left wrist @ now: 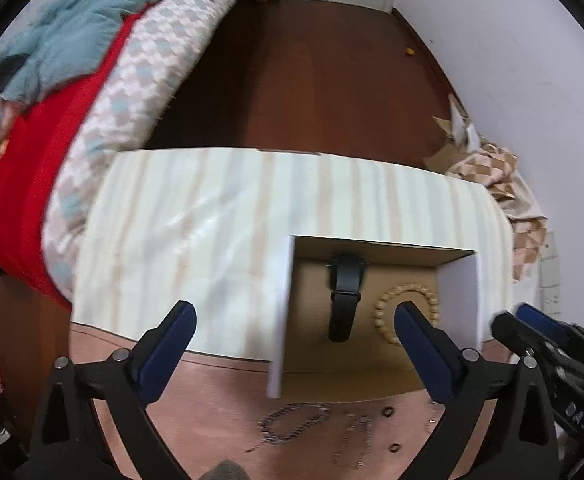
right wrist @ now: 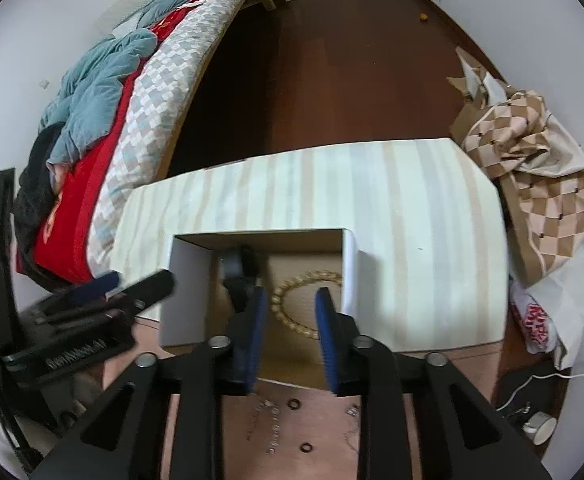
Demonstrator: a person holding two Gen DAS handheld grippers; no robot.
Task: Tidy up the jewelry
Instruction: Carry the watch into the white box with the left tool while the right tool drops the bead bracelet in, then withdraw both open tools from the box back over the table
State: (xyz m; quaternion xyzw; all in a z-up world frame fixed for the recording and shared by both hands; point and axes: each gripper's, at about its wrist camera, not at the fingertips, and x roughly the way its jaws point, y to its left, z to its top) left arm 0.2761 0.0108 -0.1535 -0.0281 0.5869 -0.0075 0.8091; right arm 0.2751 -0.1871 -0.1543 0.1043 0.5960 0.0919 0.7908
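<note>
chains and rings lie nearest, along the bottom of both frames on the pinkish table top (left wrist: 220, 384): a looped chain (left wrist: 293, 424) and a second thin chain (left wrist: 355, 440) at lower centre of the left wrist view, with two small rings (left wrist: 387, 412) beside them. they sit loose on the table outside the box, so by my reading they are what is left to sort

just above them in frame, the left gripper (left wrist: 295, 316) has its blue fingers (left wrist: 172, 344) spread wide and nothing between them, likely readied over the chains. the right gripper (right wrist: 292, 300) holds its fingers (right wrist: 256, 320) parted only narrowly, with nothing visibly pinched; it points into the box mouth, as if placing or leaving something there

beyond, the white-walled cardboard box (left wrist: 282, 300) sits at centre right of the left view, on the near edge of a striped cloth (left wrist: 196, 208). inside it lie a black watch (left wrist: 345, 292) and a beaded bracelet (left wrist: 387, 300), side by side on the box floor, so part of the jewelry is already put away

the left view shows the chain loops fairly whole and the watch strap nearly unobstructed; the right view hides part of the watch (right wrist: 240, 276) behind its own finger, but shows the bracelet (right wrist: 303, 280) ring more fully. each view catches the other gripper blurred at its edge. farthest off, a bed (right wrist: 152, 92) fills the upper left, with dark wooden floor (right wrist: 331, 80) at upper centre
</note>
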